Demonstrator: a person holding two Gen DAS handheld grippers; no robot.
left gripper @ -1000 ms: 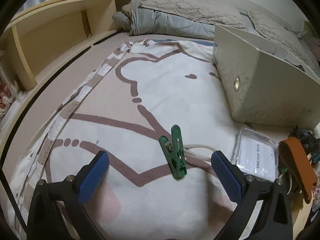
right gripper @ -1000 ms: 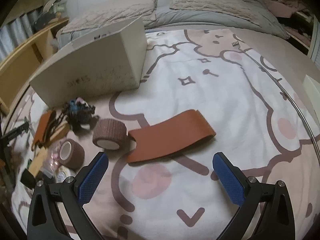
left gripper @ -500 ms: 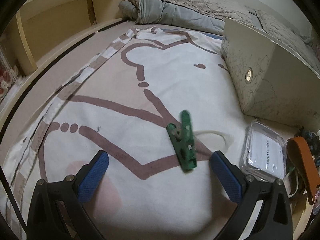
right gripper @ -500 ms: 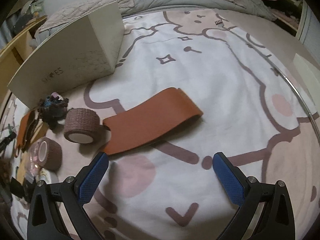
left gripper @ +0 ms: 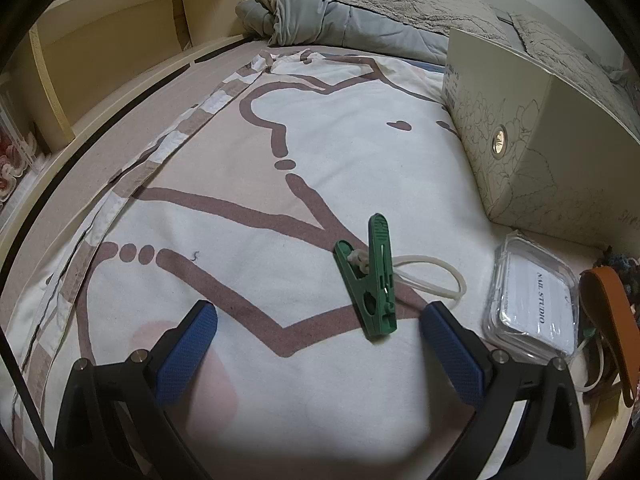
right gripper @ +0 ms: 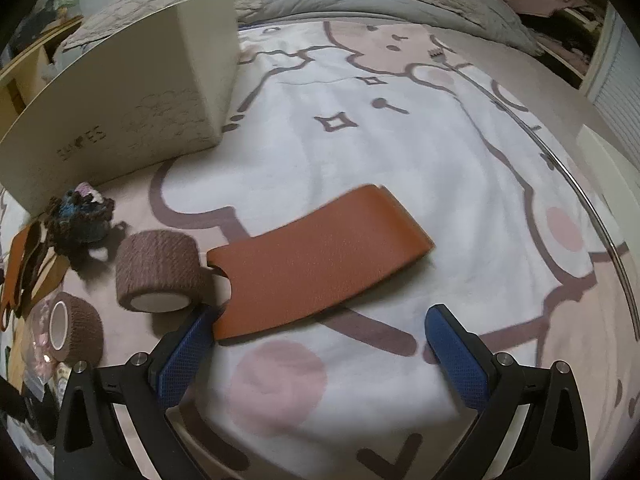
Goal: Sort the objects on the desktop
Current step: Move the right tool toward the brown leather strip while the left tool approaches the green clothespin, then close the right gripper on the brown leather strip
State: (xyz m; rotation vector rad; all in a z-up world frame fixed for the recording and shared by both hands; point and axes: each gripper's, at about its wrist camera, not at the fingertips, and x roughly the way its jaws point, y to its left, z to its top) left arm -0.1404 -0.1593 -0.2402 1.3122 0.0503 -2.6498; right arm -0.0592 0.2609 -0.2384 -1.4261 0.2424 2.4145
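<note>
The left hand-held gripper [left gripper: 318,330] hangs low over the bed with its blue-padded fingers spread wide and nothing between them. Just beyond its right finger lies a green plastic clothes peg [left gripper: 370,286] on the white cartoon-print blanket [left gripper: 224,152], a loop of pale cord [left gripper: 434,280] trailing from it. Nearer the bed's right side sits a clear plastic case with a printed card [left gripper: 532,312], then a tan leather strap [left gripper: 610,320]. Farther back stands a cream cardboard box with a flower line drawing [left gripper: 532,136].

The right hand-held gripper [right gripper: 320,334] is likewise released and empty, its left finger just at the near corner of a flat orange-brown leather pouch [right gripper: 316,264]. Touching the pouch's left end is a roll of brown wrap tape [right gripper: 158,274]; a second brown roll [right gripper: 74,330] lies nearer the left edge. Behind them rests a dark crocheted ornament [right gripper: 80,216], near the foot of the box.
</note>
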